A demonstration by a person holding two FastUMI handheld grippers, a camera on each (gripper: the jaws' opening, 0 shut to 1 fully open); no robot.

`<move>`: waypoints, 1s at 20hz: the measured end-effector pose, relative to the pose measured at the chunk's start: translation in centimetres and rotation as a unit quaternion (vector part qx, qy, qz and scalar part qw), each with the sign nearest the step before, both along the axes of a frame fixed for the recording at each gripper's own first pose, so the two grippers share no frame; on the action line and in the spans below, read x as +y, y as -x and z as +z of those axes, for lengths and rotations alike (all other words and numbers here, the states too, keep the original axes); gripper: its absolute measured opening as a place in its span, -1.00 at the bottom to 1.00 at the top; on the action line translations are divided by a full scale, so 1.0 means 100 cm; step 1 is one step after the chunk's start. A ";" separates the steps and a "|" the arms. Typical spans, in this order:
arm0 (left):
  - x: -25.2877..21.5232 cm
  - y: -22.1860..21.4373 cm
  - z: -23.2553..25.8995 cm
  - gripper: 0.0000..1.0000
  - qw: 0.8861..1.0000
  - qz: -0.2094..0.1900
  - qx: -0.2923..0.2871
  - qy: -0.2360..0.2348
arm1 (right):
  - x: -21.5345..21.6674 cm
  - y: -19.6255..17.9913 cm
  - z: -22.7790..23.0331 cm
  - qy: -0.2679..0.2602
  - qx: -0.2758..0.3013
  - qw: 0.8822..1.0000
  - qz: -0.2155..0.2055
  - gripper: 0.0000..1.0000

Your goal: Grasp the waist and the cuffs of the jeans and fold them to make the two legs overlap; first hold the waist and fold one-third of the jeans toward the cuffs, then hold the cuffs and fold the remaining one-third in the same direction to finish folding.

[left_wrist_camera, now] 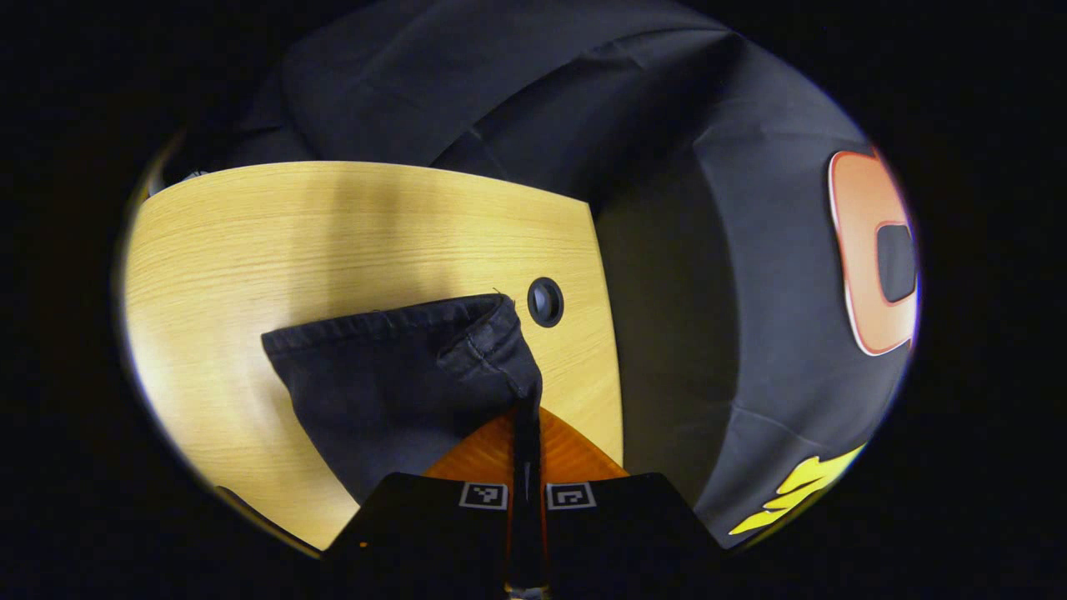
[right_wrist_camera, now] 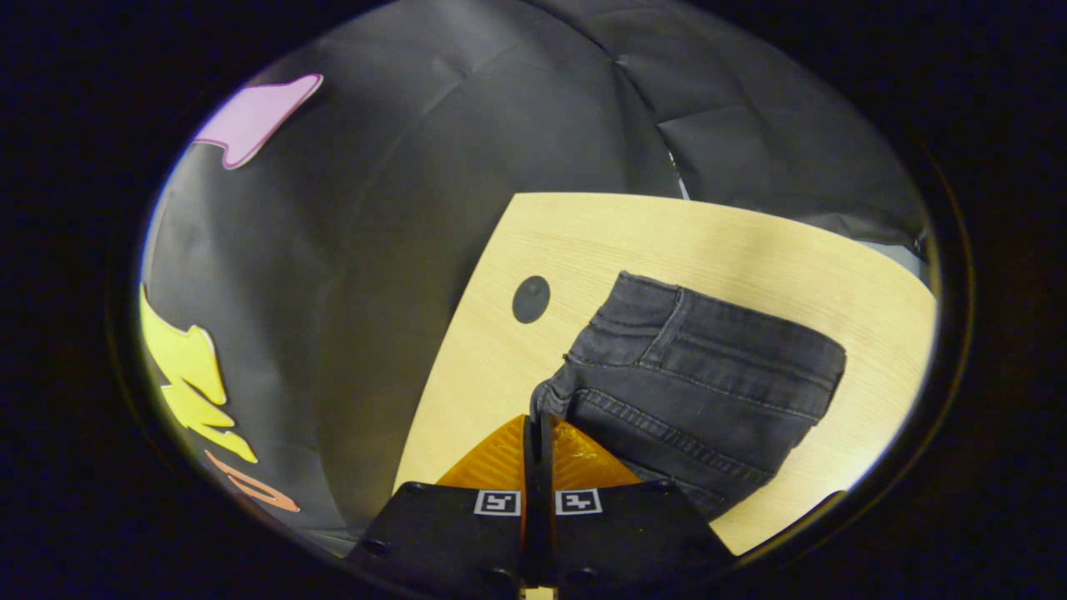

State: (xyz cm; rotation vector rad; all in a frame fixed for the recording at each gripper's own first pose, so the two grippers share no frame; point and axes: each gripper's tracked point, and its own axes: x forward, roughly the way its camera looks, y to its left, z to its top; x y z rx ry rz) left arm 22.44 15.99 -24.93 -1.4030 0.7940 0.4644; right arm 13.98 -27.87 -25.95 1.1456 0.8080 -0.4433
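1. Left gripper (left_wrist_camera: 527, 408): fingers pressed together, pinching a cuff (left_wrist_camera: 488, 337) corner of the dark jeans (left_wrist_camera: 375, 392). The cloth spreads left of the fingertips and lies on the wooden table (left_wrist_camera: 250, 242).
2. Right gripper (right_wrist_camera: 538, 429): fingers closed on the waist (right_wrist_camera: 658, 321) corner. The denim fans out right of the tips, on the table (right_wrist_camera: 750, 242).
3. Risk: both pinches hold only a thin edge; a quick lift could pull the fabric free.
4. Risk: uneven lifting would skew the legs, so they overlap poorly.
5. Risk: the table hole (left_wrist_camera: 545, 301) sits just beyond the left tips; dragged cloth may snag there.
6. Containers: none visible.
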 end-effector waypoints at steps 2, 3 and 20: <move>-0.007 -0.011 -0.012 -0.94 1.000 0.000 0.011 -0.001 | 0.000 -0.005 -0.014 0.000 0.010 1.000 -0.002 -0.99; -0.008 -0.013 -0.017 -0.94 1.000 -0.003 0.014 -0.003 | 0.000 -0.006 -0.019 0.002 0.013 1.000 0.000 -0.99; 0.034 0.011 0.110 0.97 0.983 -0.059 -0.111 -0.131 | 0.018 -0.016 0.028 0.015 -0.061 0.996 0.066 0.83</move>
